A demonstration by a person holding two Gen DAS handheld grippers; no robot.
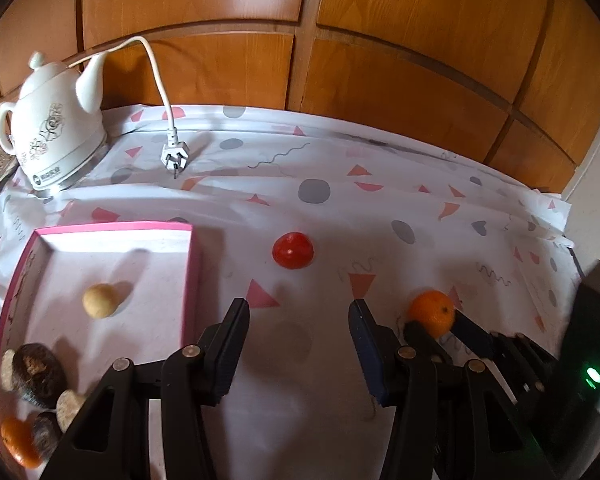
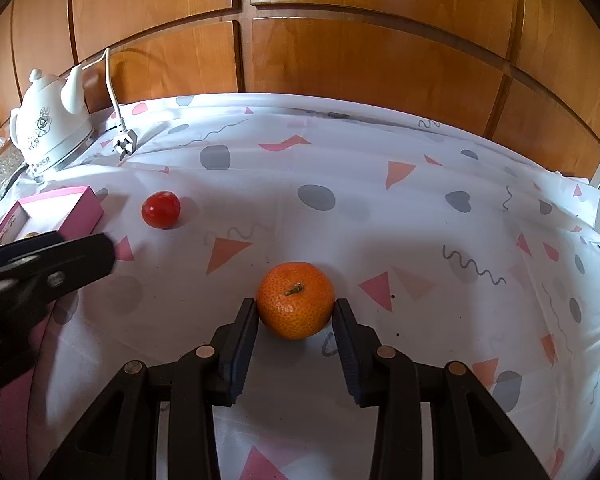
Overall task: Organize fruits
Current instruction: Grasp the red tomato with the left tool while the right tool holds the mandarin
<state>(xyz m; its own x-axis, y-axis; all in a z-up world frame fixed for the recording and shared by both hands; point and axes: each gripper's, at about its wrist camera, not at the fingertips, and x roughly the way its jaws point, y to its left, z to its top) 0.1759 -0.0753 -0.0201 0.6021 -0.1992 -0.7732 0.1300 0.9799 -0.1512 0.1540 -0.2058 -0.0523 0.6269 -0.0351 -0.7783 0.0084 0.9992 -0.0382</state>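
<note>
A mandarin orange [image 2: 296, 300] sits between the fingertips of my right gripper [image 2: 295, 307], whose pads press on both its sides just over the patterned tablecloth. The left wrist view shows the same orange [image 1: 432, 312] at the lower right. A red tomato [image 1: 293, 250] lies alone on the cloth ahead of my left gripper [image 1: 299, 306], which is open with nothing between its fingers. Left of it stands a pink box [image 1: 116, 227] holding a pale round fruit [image 1: 100, 300], dark brown fruits [image 1: 38, 376] and another orange [image 1: 18, 444].
A white electric kettle [image 1: 54, 132] stands at the back left, its plug [image 1: 175, 156] lying on the cloth. Wooden panelling runs along the back of the table. A dark device with a green light [image 1: 592, 376] sits at the right edge.
</note>
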